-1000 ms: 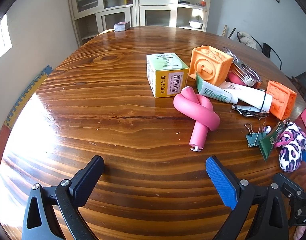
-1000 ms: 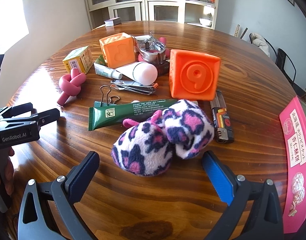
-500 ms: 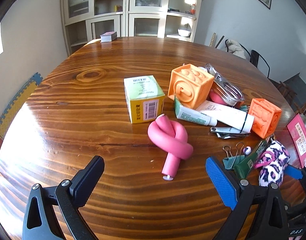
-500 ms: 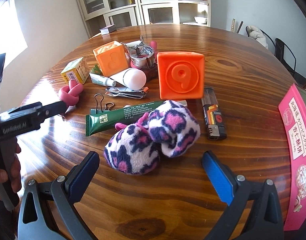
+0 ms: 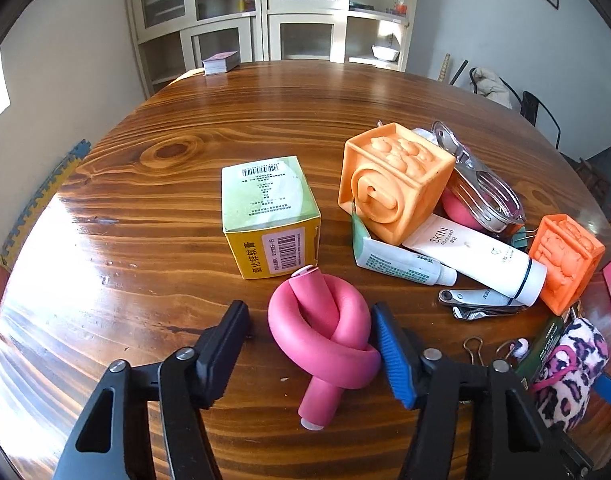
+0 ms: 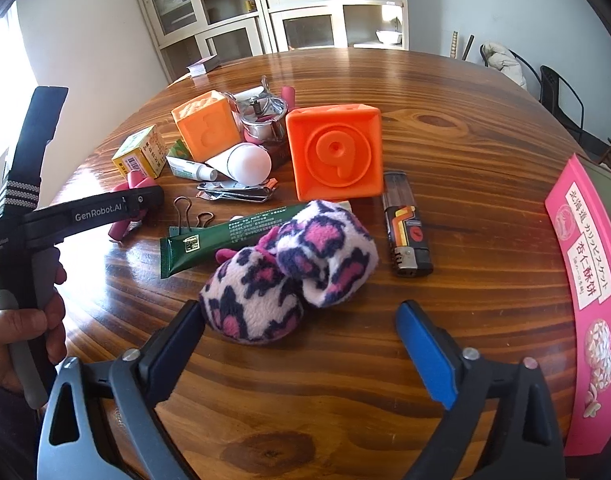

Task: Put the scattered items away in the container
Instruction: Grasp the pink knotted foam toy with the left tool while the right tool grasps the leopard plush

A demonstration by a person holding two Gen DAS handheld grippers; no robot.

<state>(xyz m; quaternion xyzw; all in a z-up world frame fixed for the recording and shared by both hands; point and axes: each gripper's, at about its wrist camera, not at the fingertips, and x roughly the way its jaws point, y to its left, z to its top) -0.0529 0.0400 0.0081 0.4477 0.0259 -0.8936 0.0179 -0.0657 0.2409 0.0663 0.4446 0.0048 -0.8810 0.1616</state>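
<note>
Since a second ago our left gripper (image 5: 309, 344) has slid across the round wooden table (image 5: 145, 240) until the pink knotted foam tube (image 5: 325, 336) sits between its fingers. Its jaws are closing: the blue pad touches the knot's right side, while the black pad on the other side is still apart from it, so nothing is clamped yet. Our right gripper (image 6: 301, 336) has hardly shifted; its jaws are closing too, with the leopard-print fleece slippers (image 6: 289, 276) at their mouth, the black pad just at the nearer slipper's edge and the blue pad well clear.

Just beyond the pink tube we see the yellow-green carton (image 5: 269, 216), close against the tube's upper end. To its right lie a small green-and-white tube (image 5: 397, 264) and a white cream tube (image 5: 477, 260), both leaning against the pale orange block (image 5: 393, 184), with nail clippers (image 5: 477, 304) beside them.

From the right wrist view, past the slippers lie a dark green tube (image 6: 233, 236), a binder clip (image 6: 185, 216), a lighter (image 6: 405, 228) and the orange block marked 9 (image 6: 337, 156). A pink biscuit box (image 6: 585, 280) lies at the right edge. Far back stands a glass-fronted cabinet (image 5: 265, 12).
</note>
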